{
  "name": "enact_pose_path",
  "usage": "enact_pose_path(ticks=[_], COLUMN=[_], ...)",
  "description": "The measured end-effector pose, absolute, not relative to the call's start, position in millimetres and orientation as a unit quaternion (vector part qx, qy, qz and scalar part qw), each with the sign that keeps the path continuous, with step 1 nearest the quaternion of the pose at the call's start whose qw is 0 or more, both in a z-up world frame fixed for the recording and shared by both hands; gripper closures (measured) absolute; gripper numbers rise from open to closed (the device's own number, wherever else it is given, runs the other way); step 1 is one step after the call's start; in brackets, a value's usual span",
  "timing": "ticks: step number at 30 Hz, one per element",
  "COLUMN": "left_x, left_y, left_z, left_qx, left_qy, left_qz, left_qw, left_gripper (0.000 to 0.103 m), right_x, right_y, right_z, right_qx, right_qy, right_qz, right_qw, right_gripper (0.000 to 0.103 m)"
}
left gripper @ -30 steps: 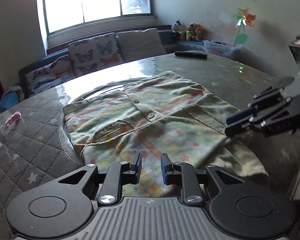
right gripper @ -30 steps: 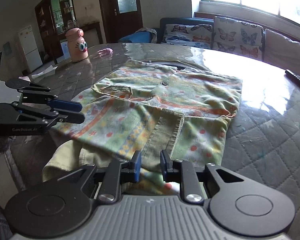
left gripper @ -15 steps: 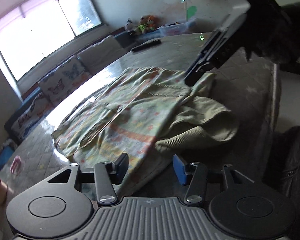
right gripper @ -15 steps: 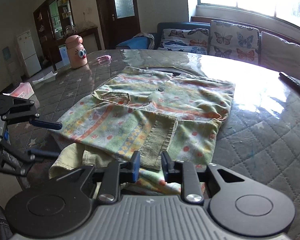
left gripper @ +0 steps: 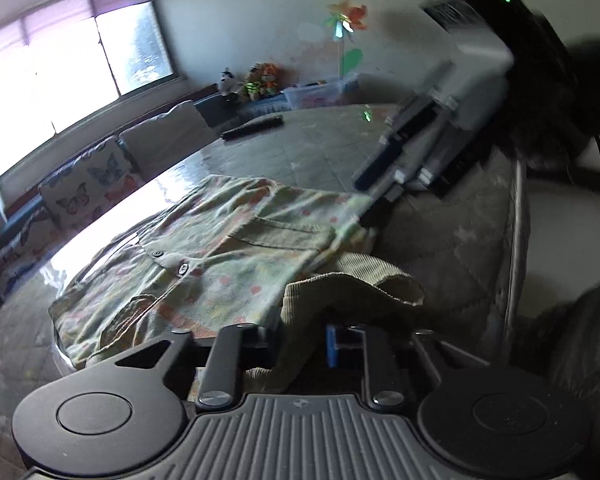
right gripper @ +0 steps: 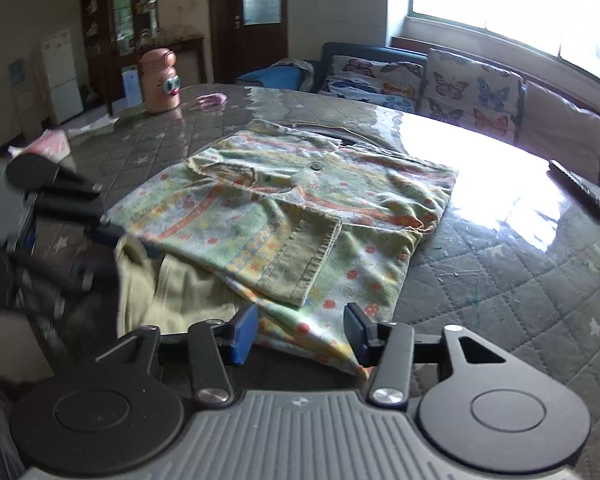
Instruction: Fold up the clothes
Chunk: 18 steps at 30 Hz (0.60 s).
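A patterned shirt (right gripper: 284, 204), pale green with orange stripes and red dots, lies spread on a round table (right gripper: 500, 264) covered by a grey quilted cloth with a glossy clear sheet over it. The shirt sits in the middle of the table and reaches to the near edge, where its plain olive corduroy lining (left gripper: 352, 292) is turned up in a loose fold. In the left wrist view, the left gripper (left gripper: 300, 340) has this corduroy fold between its fingers; the jaws are closing and stand narrow, with the cloth bunched in the gap and covering the left fingertip, so the fabric looks pinched. In the right wrist view, the right gripper (right gripper: 300, 330) is at the near edge of the table with its jaws opening, about half apart; the shirt's hem lies between and under the blue pads (right gripper: 242, 332), but they do not press on it. A folded olive cuff (right gripper: 304, 260) rests on top of the shirt just beyond this gripper. Near the far right edge of the table lies a dark remote control (right gripper: 578, 188). Near the far left edge stands a pink toy-faced container (right gripper: 160, 82), with a small pink item (right gripper: 212, 99) beside it. Beyond the table a sofa with butterfly cushions (right gripper: 472, 88) sits under a bright window (right gripper: 520, 12).
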<state>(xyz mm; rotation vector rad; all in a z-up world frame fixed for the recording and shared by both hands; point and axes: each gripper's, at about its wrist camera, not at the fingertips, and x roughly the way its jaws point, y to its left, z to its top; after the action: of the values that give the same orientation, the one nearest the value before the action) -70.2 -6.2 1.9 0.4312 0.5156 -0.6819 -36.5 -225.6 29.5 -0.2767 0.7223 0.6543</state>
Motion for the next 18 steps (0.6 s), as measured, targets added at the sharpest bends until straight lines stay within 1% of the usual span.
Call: enact_pose_path(ticks=[1,2,5,8,11,13,16,18], left_x=[-65.1,-59.7,-42.9,-28.8,-19.4,-14.4,-10.9,-12.6], left_y=[-3.2,-0.3,7.9,10.7,13.5,15.1,19.6,22.4], left_z=[6.3,10.6,23.0,29.1,32.8,34.0,33.5,31.8], left_qx=[0.188,0.17,0.12,0.098,0.083,0.079,0.067,0.062], left_qy=[0.252,0.256,0.267,0.275,0.282,0.283,0.286,0.289], left_qz=[-0.323,-0.318,-0.303,-0.293,-0.294,-0.29,-0.284,-0.281], left_qw=[0.893,0.897,0.907,0.911,0.91,0.911,0.913,0.913], left_gripper=[0.089,0.09,0.091,0.091,0.091,0.091,0.091,0.09], right_x=[-38.4,-39.8,-44.3,-45.1,-41.9,-39.3,-34.3,-28.8], right_y=[-225.2,-224.2,-219.6,-208.0,-194.5,-185.4,-175.3,-170.6], right_z=[29.4,29.3,29.4,29.8,28.4,26.2,23.0,22.9], right_qx=[-0.14,-0.147,-0.17,-0.187,-0.195,-0.203,-0.205,-0.197], right_qy=[0.344,0.341,0.33,0.308,0.293,0.286,0.289,0.3], right_qz=[0.318,0.324,0.34,0.356,0.371,0.381,0.391,0.39], right_qw=[0.872,0.87,0.864,0.862,0.859,0.855,0.85,0.848], right_gripper=[0.053,0.052,0.046,0.042,0.042,0.044,0.055,0.078])
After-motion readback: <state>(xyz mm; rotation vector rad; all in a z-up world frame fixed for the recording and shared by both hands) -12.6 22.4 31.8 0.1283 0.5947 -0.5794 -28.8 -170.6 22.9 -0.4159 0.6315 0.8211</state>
